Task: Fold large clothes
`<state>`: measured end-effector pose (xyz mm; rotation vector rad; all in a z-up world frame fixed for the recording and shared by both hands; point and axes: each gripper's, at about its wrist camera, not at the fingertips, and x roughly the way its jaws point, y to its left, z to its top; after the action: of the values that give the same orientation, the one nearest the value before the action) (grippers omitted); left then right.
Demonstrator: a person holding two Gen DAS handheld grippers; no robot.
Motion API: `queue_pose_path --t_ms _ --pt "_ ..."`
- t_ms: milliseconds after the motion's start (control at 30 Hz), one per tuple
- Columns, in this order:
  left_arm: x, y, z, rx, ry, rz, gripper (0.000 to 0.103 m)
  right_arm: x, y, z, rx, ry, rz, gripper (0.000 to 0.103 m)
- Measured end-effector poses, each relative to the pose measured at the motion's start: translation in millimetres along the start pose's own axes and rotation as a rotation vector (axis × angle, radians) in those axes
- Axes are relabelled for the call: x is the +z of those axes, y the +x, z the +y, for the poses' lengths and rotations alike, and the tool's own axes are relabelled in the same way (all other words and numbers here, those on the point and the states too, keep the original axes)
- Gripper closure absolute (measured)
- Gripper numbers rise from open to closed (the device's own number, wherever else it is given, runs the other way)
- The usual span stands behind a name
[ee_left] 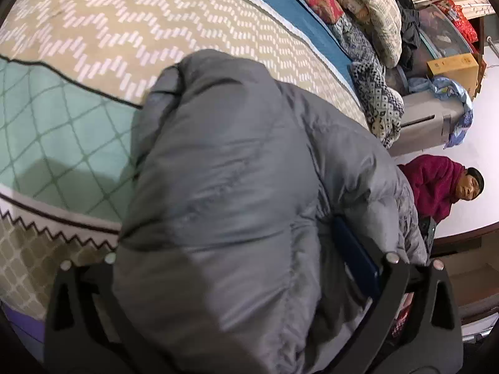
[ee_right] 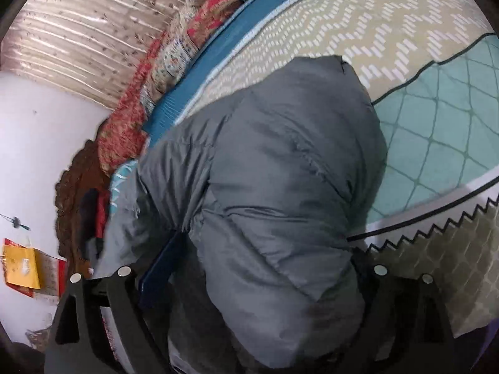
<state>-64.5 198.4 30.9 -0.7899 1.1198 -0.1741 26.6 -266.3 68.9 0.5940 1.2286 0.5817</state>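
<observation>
A grey padded jacket (ee_left: 237, 193) is bunched between the two black fingers (ee_left: 75, 305) of the left gripper (ee_left: 243, 280), which are spread wide with the thick fabric filling the whole gap between them; the cloth is seen pressed against both finger frames, so the left gripper appears clamped on the bulk of the garment. In the right wrist view the same grey padded jacket (ee_right: 274, 187) is likewise wedged between the fingers (ee_right: 414, 311) of the right gripper (ee_right: 249, 290), held wide apart by the padding gathered between them. Both grippers are pointed forward and somewhat downward over the bed (ee_left: 140, 31), and each view is tilted, so the bed surface is seen slanting across the frame. The jacket is held up in front of both cameras, above a patterned bedspread (ee_right: 436, 118) with beige zigzag, teal lattice and a black sawtooth border; whether its far end touches the bedspread cannot be told. A dark blue lining edge (ee_left: 355, 255) is visible at the jacket's side by the right-hand finger in the left view. Folded quilts (ee_left: 361, 15) are piled along the far edge of the bed, and a person in a dark red coat (ee_left: 436, 187) is seen beyond the bed.
</observation>
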Motion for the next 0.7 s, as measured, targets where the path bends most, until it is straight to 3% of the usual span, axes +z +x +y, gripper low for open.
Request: queue_pose_path --t_ms 33,133,200,267,367,533,600,700 --pt "-1 4 -1 0.042 0.017 0.006 0.008 0 3 1 -0.030 -0.017 0.006 0.002" --pt "-1 6 -2 0.099 0.050 -0.018 0.034 2 4 9 -0.092 -0.061 0.002 0.005" --pt "3 -1 -3 0.059 0.046 -0.031 0.065 3 0 16 -0.146 -0.104 -0.011 0.038" --pt "8 -13 -8 0.041 0.054 -0.060 0.077 8 -10 19 -0.115 -0.100 -0.026 0.057" --pt "24 -33 -25 -0.009 0.081 -0.129 0.081 25 -37 29 -0.046 -0.092 -0.102 0.062" --pt "74 -61 -72 -0.084 0.164 -0.252 0.081 78 -62 86 0.002 -0.208 -0.214 0.062" --pt "90 -69 -82 -0.071 0.163 -0.298 0.080 97 -67 105 0.001 -0.246 -0.266 0.062" --pt "105 -58 -75 0.016 0.159 -0.326 0.074 118 -42 102 -0.066 -0.232 -0.260 0.060"
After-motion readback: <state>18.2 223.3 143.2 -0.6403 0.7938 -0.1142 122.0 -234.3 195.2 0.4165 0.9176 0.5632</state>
